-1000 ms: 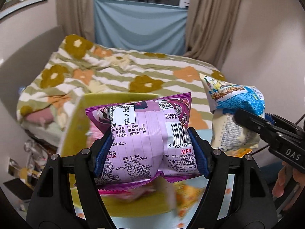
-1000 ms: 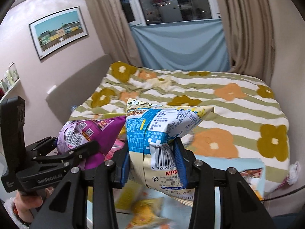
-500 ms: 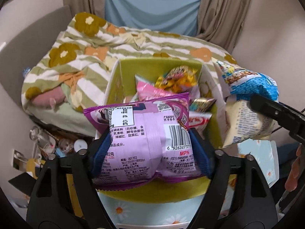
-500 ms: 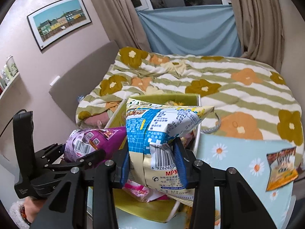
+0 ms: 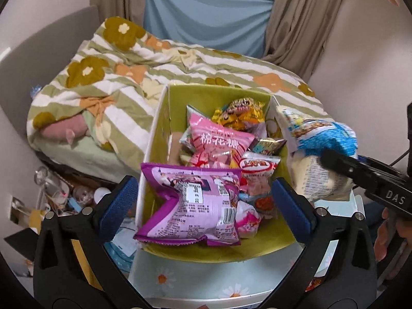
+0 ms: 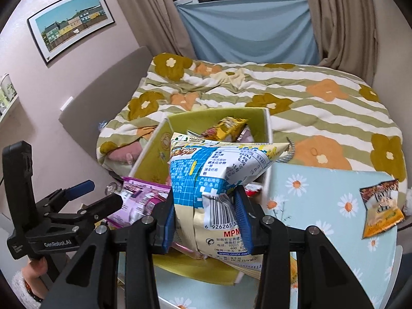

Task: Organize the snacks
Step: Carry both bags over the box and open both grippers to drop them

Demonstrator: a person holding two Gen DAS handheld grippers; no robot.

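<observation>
Left gripper: jaws opening, pads clear of the purple bag, which lies at the near end of the green box. Right gripper: clenched on the blue bag, printed "MPN" and "www.oishi.com", over the box. Pink bag deeper inside. Orange bag alone on the daisy worktop. Bed beyond.

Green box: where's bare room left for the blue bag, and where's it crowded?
Green box: bare floor shows only along its left wall, beside the pink marshmallow bag. Middle and right are piled. On the daisy tablecloth, the stretch between the box and the orange packet is bare.
</observation>
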